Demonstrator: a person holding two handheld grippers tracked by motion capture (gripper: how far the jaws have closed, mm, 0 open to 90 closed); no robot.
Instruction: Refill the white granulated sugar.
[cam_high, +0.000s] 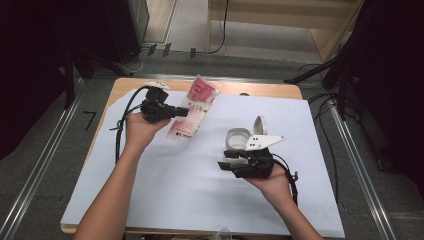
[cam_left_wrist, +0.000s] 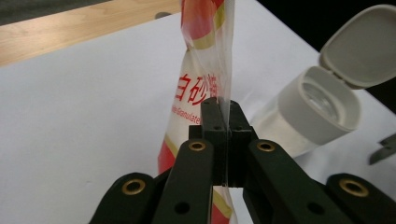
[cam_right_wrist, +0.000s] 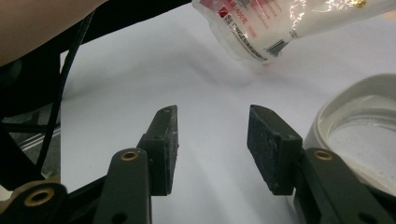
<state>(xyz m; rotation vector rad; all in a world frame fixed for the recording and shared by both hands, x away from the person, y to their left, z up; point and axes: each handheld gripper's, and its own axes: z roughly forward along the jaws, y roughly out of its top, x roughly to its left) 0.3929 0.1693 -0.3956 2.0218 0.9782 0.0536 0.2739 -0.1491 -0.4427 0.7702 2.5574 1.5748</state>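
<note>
A person's two forearms are reaching in from the near edge of a table covered with a white sheet (cam_high: 200, 190). The left hand (cam_high: 137, 129) is sitting toward the far left of the sheet, wrist bent, aiming the left gripper (cam_high: 182, 112) level toward the right. Its jaws are pressing together on the clear edge of a sugar bag (cam_high: 195, 107), pinching it; the bag, printed in red and pink, is hanging tilted with its lower end touching the sheet near the far middle. In the left gripper view the bag (cam_left_wrist: 205, 74) is rising straight up from between the closed pads. The right hand (cam_high: 272, 182) is resting palm up, well apart on the right side, pointing the right gripper (cam_high: 226, 166) leftward. Its jaws are standing spread with nothing between them, only bare sheet. Just beyond this gripper a clear jar (cam_high: 239, 137) is standing upright, its white flip lid (cam_high: 260, 125) hinged open.
</note>
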